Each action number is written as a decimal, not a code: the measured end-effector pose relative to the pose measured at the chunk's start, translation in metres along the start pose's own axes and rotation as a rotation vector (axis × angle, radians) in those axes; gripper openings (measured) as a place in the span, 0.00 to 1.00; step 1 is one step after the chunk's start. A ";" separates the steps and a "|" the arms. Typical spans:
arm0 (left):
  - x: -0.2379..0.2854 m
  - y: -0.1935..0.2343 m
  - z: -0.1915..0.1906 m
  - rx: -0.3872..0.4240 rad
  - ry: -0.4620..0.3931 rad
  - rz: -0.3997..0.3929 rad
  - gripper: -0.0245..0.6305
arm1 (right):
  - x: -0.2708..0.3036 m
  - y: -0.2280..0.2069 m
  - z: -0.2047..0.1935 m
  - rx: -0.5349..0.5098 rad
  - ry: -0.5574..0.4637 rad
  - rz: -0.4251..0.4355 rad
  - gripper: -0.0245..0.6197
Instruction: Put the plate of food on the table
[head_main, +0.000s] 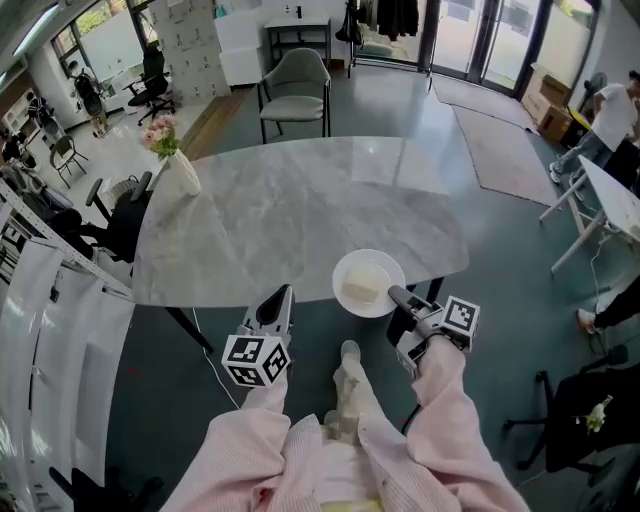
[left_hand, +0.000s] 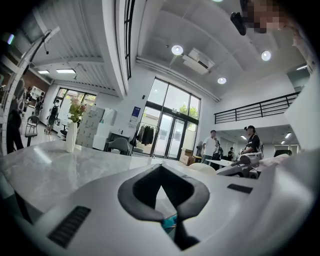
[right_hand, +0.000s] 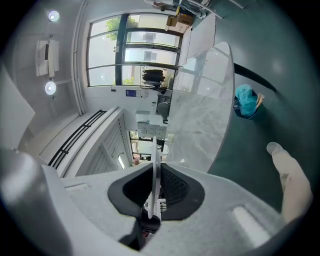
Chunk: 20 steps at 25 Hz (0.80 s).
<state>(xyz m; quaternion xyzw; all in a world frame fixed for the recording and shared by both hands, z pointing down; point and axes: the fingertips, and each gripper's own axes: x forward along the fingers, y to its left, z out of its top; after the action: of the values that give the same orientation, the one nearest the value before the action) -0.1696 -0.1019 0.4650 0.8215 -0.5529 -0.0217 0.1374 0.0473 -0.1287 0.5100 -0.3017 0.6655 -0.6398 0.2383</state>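
Observation:
A white plate (head_main: 368, 283) with a pale piece of food (head_main: 360, 289) lies at the near edge of the marble table (head_main: 290, 210), part of it past the edge. My right gripper (head_main: 398, 296) is shut on its right rim. In the right gripper view the plate (right_hand: 155, 170) shows edge-on between the dark pads of the right gripper (right_hand: 156, 192), with the table (right_hand: 200, 125) beyond. Whether the plate rests on the table or hangs just above it, I cannot tell. My left gripper (head_main: 278, 300) sits left of the plate at the table edge; the left gripper (left_hand: 164, 192) is shut on nothing.
A white vase of pink flowers (head_main: 180, 165) stands at the table's far left corner, also the vase (left_hand: 71, 135). A grey chair (head_main: 295, 90) is behind the table. A blue object (right_hand: 246, 107) lies on the floor. People stand at the far right (left_hand: 250, 145).

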 end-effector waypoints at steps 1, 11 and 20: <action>0.009 0.004 0.000 -0.003 0.003 0.001 0.03 | 0.008 -0.002 0.007 0.000 0.002 -0.003 0.08; 0.111 0.031 0.018 -0.047 0.029 0.018 0.03 | 0.079 -0.003 0.089 -0.001 0.030 -0.004 0.08; 0.202 0.050 0.010 -0.089 0.082 0.022 0.03 | 0.131 -0.030 0.159 -0.011 0.038 -0.042 0.08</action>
<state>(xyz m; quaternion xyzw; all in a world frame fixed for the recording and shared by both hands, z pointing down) -0.1383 -0.3064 0.4916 0.8087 -0.5543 -0.0111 0.1966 0.0700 -0.3333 0.5381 -0.3045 0.6668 -0.6468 0.2104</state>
